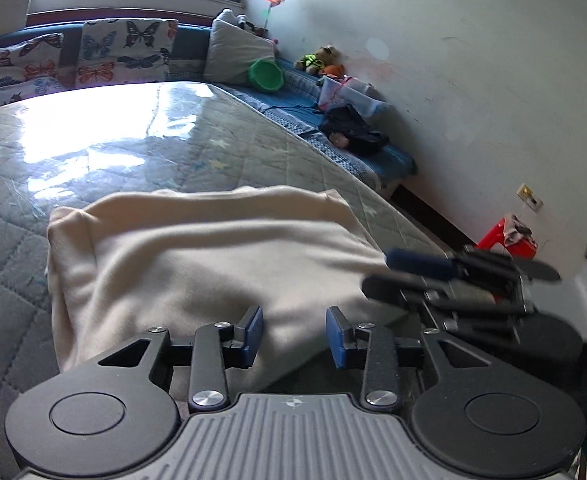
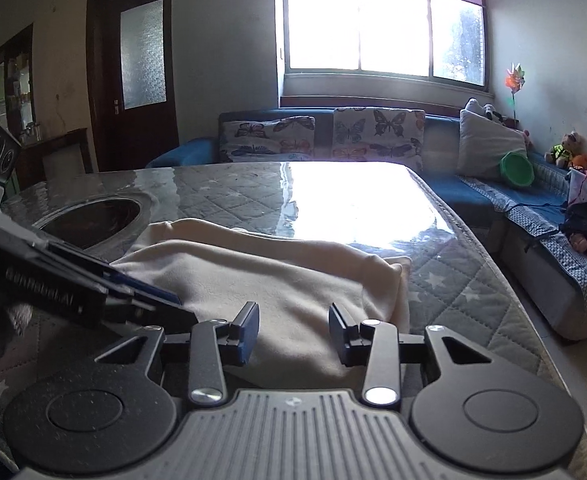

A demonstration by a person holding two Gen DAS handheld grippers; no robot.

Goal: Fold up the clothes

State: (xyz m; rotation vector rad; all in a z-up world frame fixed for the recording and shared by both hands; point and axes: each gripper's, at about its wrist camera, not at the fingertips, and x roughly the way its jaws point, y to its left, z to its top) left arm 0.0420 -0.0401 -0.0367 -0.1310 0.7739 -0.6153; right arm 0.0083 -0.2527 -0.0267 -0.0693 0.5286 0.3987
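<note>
A cream garment lies folded into a rough rectangle on the quilted table cover. My left gripper stands open over the garment's near edge, nothing between its blue pads. From the right of that view the right gripper reaches in over the cloth's right corner, fingers apart. In the right wrist view the same garment lies ahead, my right gripper open above its near edge. The left gripper's fingers come in from the left, resting low by the cloth.
A round dark inset sits in the table at the back left. A blue sofa with butterfly cushions, a green bowl, toys and a black bag runs along the wall. A red stool stands on the floor at right.
</note>
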